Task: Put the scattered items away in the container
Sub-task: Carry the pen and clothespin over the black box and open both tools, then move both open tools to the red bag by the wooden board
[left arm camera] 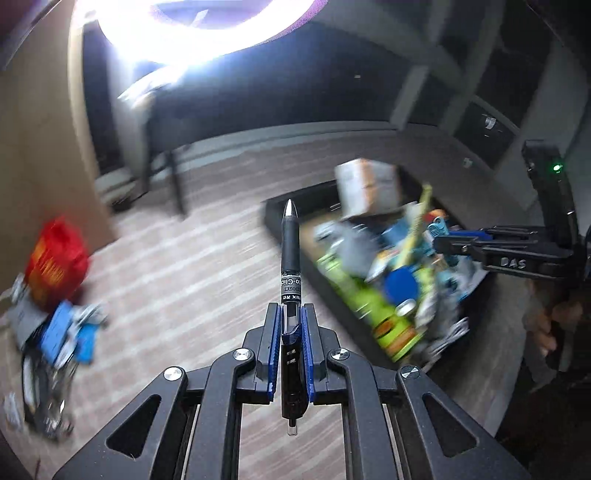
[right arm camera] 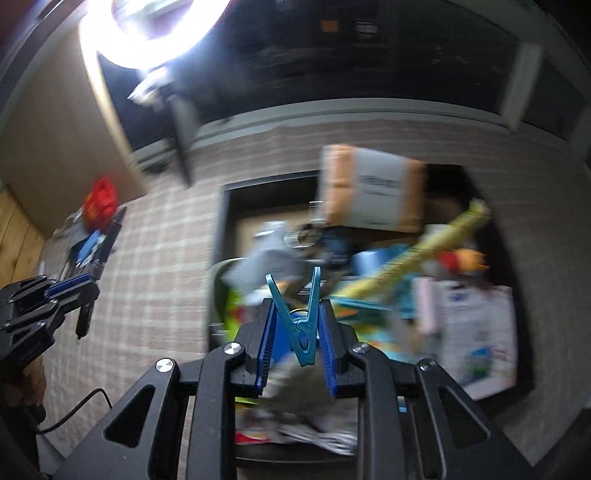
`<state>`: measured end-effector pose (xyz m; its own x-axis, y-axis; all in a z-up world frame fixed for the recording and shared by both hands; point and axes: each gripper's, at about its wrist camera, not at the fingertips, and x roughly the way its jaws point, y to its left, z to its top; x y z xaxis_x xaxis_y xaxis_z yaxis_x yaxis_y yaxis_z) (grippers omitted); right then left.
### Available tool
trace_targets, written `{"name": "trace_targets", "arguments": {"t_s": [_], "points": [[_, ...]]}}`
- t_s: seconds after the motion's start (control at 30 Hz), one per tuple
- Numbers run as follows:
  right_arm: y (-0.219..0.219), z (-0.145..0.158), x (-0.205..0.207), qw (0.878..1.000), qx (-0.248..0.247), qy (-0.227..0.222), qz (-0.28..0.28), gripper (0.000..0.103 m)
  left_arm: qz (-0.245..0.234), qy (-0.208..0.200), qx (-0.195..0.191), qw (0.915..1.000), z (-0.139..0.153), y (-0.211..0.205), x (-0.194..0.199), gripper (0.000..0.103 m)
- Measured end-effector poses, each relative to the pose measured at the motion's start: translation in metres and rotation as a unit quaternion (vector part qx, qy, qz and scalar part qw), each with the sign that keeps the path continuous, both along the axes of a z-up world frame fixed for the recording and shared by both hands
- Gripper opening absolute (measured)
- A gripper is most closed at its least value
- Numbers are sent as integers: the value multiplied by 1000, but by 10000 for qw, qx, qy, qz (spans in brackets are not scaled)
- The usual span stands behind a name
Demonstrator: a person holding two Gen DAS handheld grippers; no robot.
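My left gripper (left arm camera: 290, 321) is shut on a black pen (left arm camera: 290, 254) whose silver tip points away from me, over the striped cloth left of the black container (left arm camera: 284, 210). My right gripper (right arm camera: 297, 314) is shut on a teal clothespin (right arm camera: 301, 325), its two legs spread upward, directly above the container (right arm camera: 225, 221), which is packed with several items. Seen from the left wrist, the right gripper (left arm camera: 443, 245) hangs over the container's far right side. From the right wrist, the left gripper (right arm camera: 86, 286) shows at the left edge with the pen hanging below it.
A pile of scattered items with a red packet (left arm camera: 55, 266) and blue pieces lies at the left on the cloth (left arm camera: 184, 266). In the container an orange-and-white box (right arm camera: 373, 188) stands tilted beside a yellow-green stick (right arm camera: 424, 247). A bright ring lamp (left arm camera: 192, 33) glares at top.
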<state>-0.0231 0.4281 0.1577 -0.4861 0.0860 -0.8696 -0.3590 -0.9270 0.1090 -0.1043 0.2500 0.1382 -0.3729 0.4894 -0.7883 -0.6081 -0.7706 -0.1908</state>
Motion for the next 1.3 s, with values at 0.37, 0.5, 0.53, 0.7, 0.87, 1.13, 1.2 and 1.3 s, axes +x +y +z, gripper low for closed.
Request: {"name": "trace_targets", "arguments": {"t_s": [0.37, 0.5, 0.53, 0.7, 0.87, 1.13, 1.2, 1.3], "points": [[68, 9, 37, 9972, 220, -3, -719, 62, -707, 163, 27, 9974, 17, 127, 1, 56], [67, 12, 36, 9970, 241, 200, -706, 63, -748, 320, -83, 9967, 16, 129, 6, 49], [66, 12, 35, 9972, 181, 225, -682, 63, -738, 331, -116, 9967, 15, 126, 7, 48], [46, 7, 18, 9991, 86, 239, -328, 63, -494, 298, -178, 9982, 12, 95, 1, 46], [4, 3, -7, 9989, 179, 315, 285, 63, 25, 273, -269, 9993, 5, 45, -8, 46], [-76, -2, -68, 9924, -286, 453, 1110, 63, 988, 158, -496, 9937, -15, -68, -29, 46], [-102, -3, -87, 9889, -297, 542, 1349, 63, 1320, 143, -527, 9897, -19, -101, -38, 46], [-140, -4, -114, 9830, -383, 673, 1665, 63, 1884, 138, -532, 9806, -23, -147, -54, 46]]}}
